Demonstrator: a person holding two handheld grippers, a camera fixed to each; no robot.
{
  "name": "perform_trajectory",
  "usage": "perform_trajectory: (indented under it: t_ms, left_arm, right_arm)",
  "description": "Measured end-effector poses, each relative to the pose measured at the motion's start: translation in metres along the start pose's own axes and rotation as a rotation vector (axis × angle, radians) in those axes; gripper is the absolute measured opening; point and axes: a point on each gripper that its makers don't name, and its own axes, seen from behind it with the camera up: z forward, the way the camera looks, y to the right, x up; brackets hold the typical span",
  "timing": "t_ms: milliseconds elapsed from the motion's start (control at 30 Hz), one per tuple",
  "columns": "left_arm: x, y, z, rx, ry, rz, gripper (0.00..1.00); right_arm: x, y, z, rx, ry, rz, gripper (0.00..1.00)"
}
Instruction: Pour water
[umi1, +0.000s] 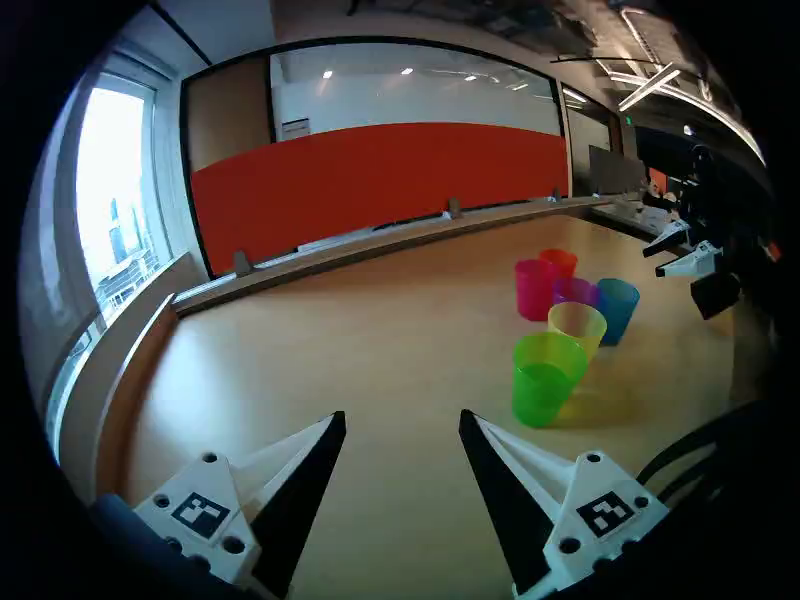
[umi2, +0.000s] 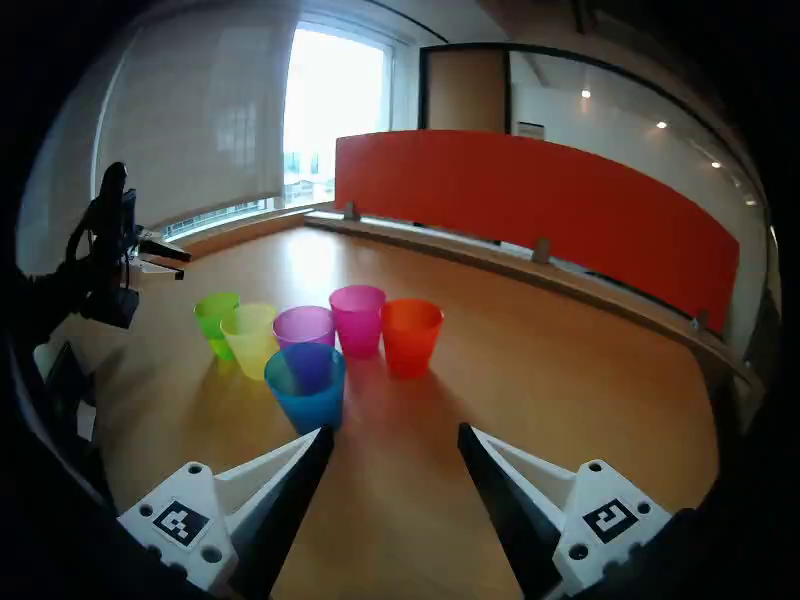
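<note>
while left gripper and right gripper gape empty, green cup nearest left, blue cup right

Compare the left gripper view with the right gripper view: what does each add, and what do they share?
Left gripper view: ceiling light strips, green cup nearest. Right gripper view: a white window blind, blue cup nearest. Shared: six cups clustered on the wooden table, the red panel, left gripper and right gripper, jaws open.

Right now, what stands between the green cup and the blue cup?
The yellow cup stands between the green cup and the blue cup, as the left gripper view shows.
</note>
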Motion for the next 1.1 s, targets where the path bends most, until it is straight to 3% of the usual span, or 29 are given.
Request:
perform_trajectory:
  t_ms: [200,400,700,1100]
  left_arm:
    - [0.005,-0.013,-0.003,0.076,0.041,-0.052,0.84]
    - [0.013,-0.020,-0.008,0.147,0.088,-0.066,0.84]
    - [0.027,-0.019,-0.011,0.174,0.156,-0.133,0.84]
    - [0.053,-0.006,-0.013,0.210,0.256,-0.170,0.84]
  right_arm:
    - [0.017,0.017,-0.007,-0.091,0.059,0.041,0.96]
    - [0.034,0.039,-0.012,-0.189,0.135,0.089,0.96]
    - [0.042,0.057,-0.015,-0.255,0.214,0.164,0.96]
    - [0.065,0.082,-0.026,-0.412,0.331,0.162,0.96]
